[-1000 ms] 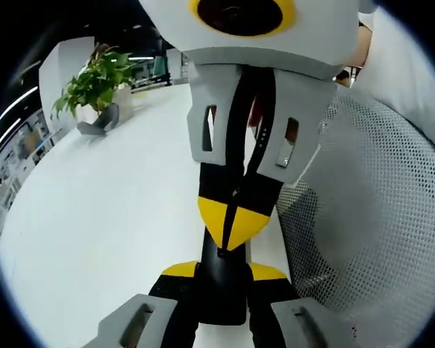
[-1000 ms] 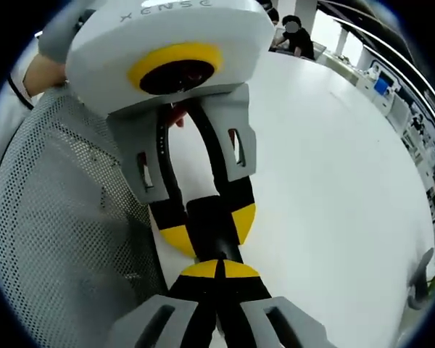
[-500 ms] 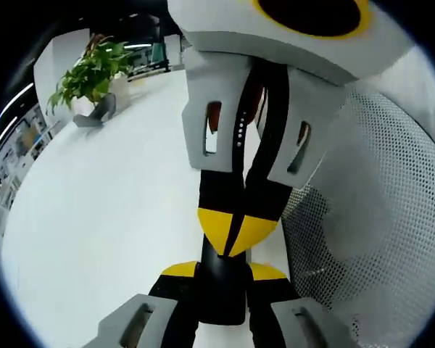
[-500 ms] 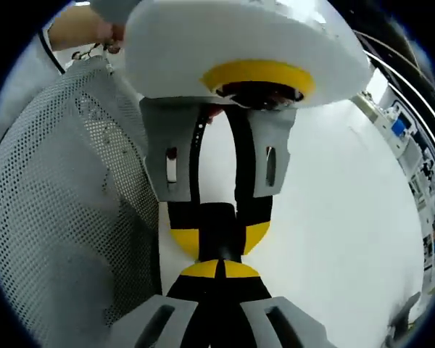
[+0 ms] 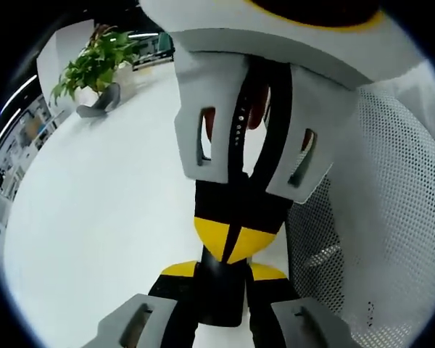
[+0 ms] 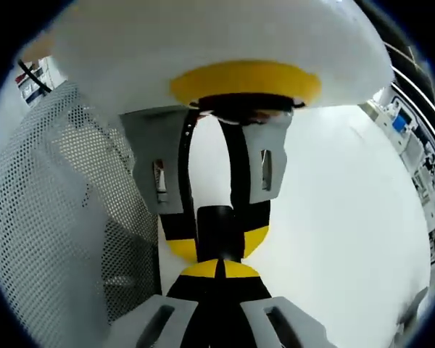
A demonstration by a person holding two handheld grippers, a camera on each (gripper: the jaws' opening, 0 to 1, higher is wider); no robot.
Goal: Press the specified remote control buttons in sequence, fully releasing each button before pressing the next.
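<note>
Left gripper (image 5: 223, 279), seen from its own camera, grips a slim black remote control (image 5: 221, 303) between its yellow-tipped jaws, the black body rising out of them and away from the lens. I read this grip as firm: both yellow pads sit flush against the remote's sides.

Facing it, the right gripper (image 5: 235, 243) points down at the remote with its two jaws closed together, nothing between them. Its joined yellow tips touch the far end of the remote. I cannot tell from here which button lies beneath them, or whether one is pushed in, as the tips and the left jaws cover the keys.

From the right gripper view I see the same meeting from the other side: the closed yellow point at the bottom, the black remote just beyond it, and the left gripper's grey body and white housing looming above.

Both tools hang over a broad white table (image 5: 109, 217). A green leafy potted plant (image 5: 94, 69) stands at the table's far side, well apart from the remote. A white mesh chair back (image 5: 391, 217) sits close beside the grippers.
</note>
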